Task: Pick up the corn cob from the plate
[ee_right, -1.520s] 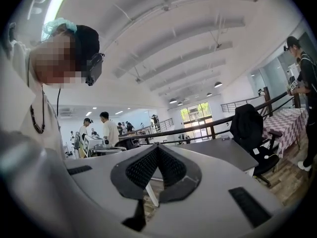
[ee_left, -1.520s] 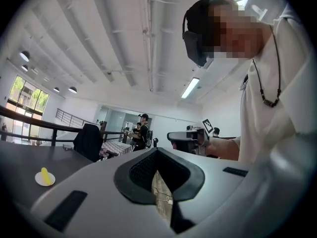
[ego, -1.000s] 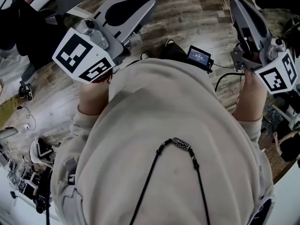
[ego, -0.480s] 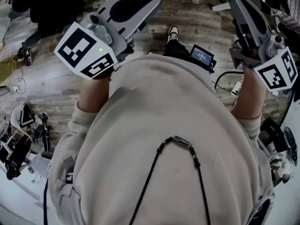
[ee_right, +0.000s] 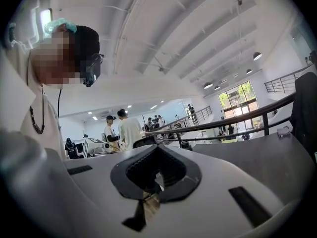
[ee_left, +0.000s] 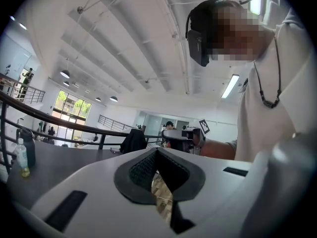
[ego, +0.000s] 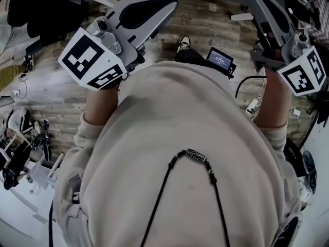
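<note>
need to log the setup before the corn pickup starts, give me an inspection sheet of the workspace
surface: wooden floor below; no table in the head view
job's things: plate and corn cob, nothing seen
clutter: loose gear on the floor at left; small screen by the person's waist
claws: left claw shut, empty; right claw shut, empty
cables: black cable beside the right arm, white plug near it
surroundings: open hall, railing, people standing far off, bottle at the left gripper view's edge
</note>
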